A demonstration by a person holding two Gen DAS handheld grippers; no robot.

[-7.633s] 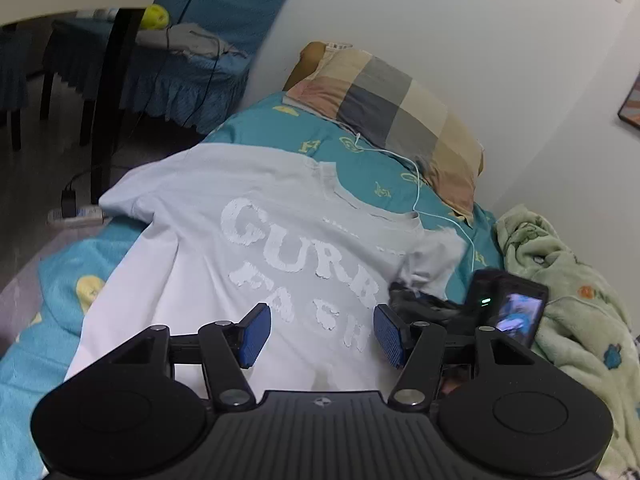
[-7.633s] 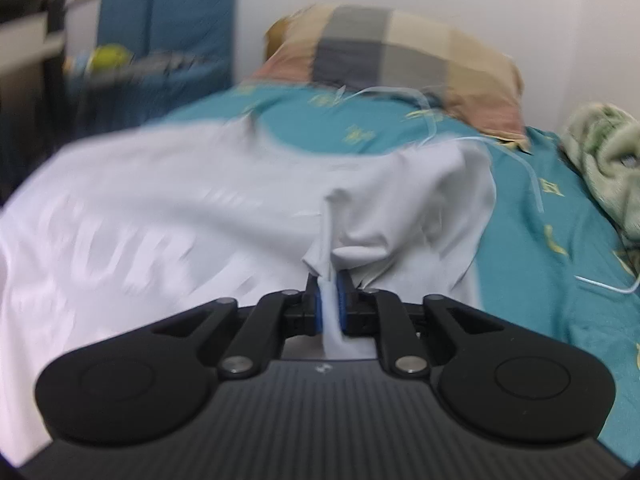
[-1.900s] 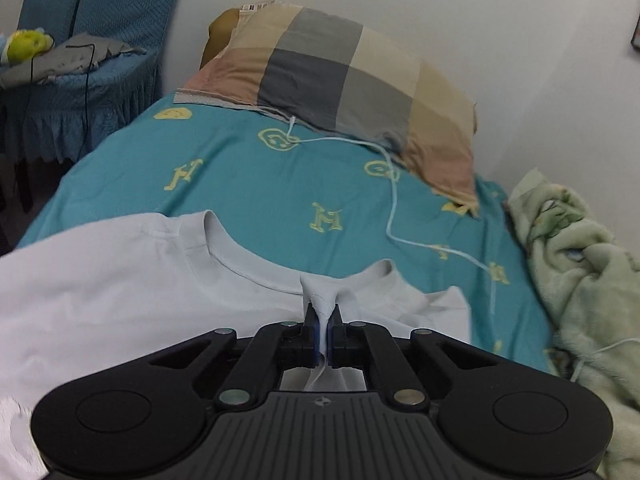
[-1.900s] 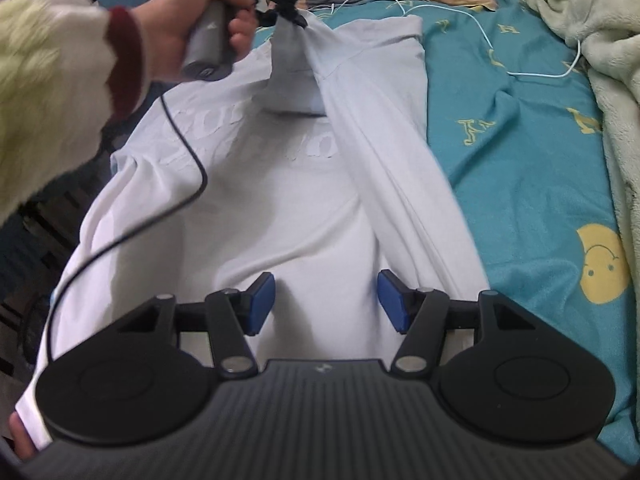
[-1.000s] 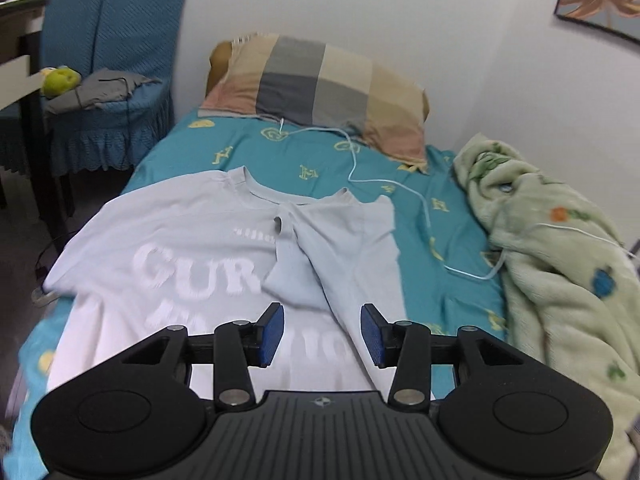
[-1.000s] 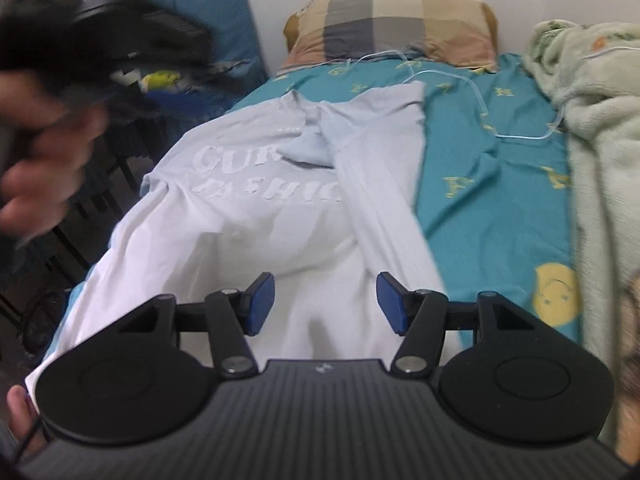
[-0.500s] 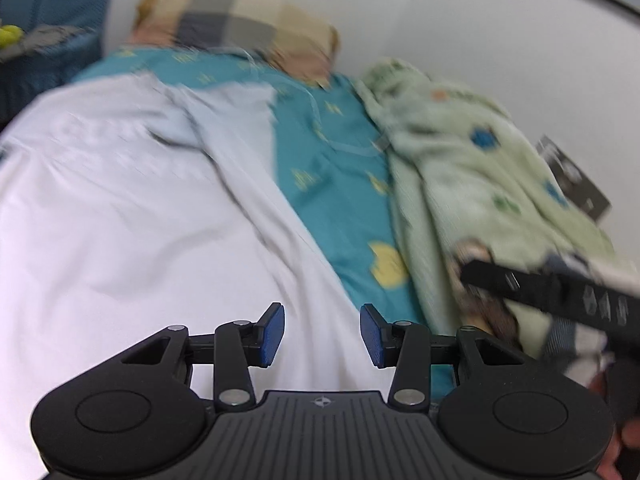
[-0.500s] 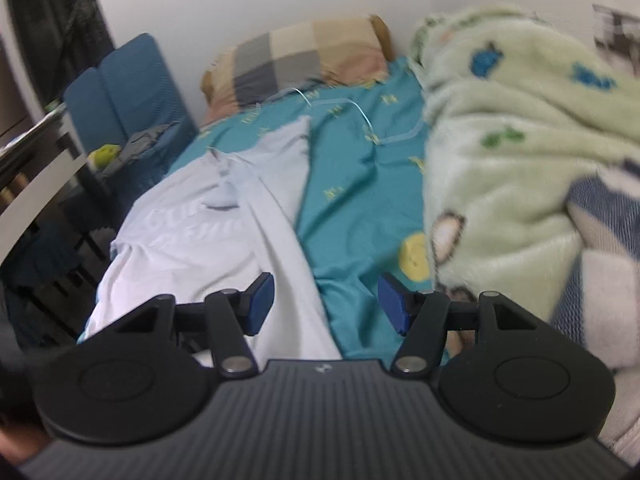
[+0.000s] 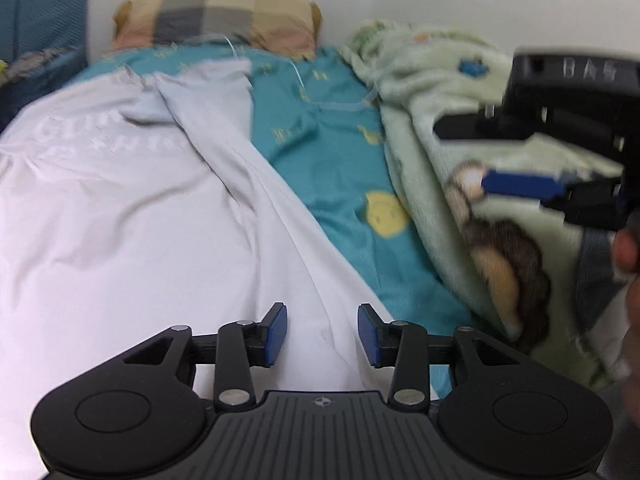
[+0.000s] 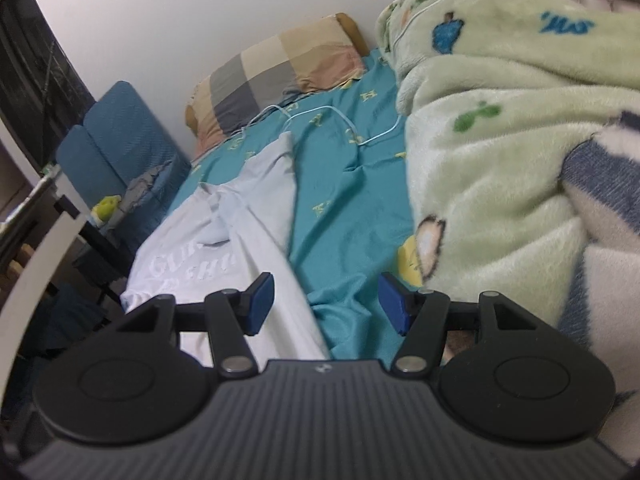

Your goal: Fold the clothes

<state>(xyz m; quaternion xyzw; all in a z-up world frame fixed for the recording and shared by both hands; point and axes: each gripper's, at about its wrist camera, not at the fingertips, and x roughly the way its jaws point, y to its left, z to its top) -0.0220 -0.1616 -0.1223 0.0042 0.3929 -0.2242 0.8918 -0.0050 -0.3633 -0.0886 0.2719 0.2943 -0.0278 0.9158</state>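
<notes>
1. Teal bedding printed with yellow letters and smiley faces covers the bed (image 9: 332, 160) in the left wrist view, under a plain white wall.
2. At the head of the bed lies a checked pillow (image 9: 216, 16) in grey, beige and pink.
3. A white T-shirt (image 9: 132, 216) with pale lettering is spread across the left side of the bed, its right side folded inward over the chest.
4. The left gripper (image 9: 322, 334) hovers over the shirt's lower right edge, blue pads apart, holding nothing.
5. A green fleece blanket (image 9: 448, 128) is bunched along the right side.
6. The right gripper (image 9: 560, 148) shows blurred at the right edge over the blanket.
7. Seen from the right wrist, the same teal bed (image 10: 344, 200) runs toward the pillow (image 10: 276, 72).
8. The T-shirt (image 10: 240, 248) lies left of centre, flat on the sheet.
9. The right gripper (image 10: 326, 304) hangs with pads wide apart and empty, over the sheet just beside the shirt's edge.
10. The blanket (image 10: 500, 120) fills the right side.
11. A thin white cable (image 10: 340, 118) loops over the sheet near the pillow.
12. A blue chair (image 10: 120, 140) stands left of the bed.
</notes>
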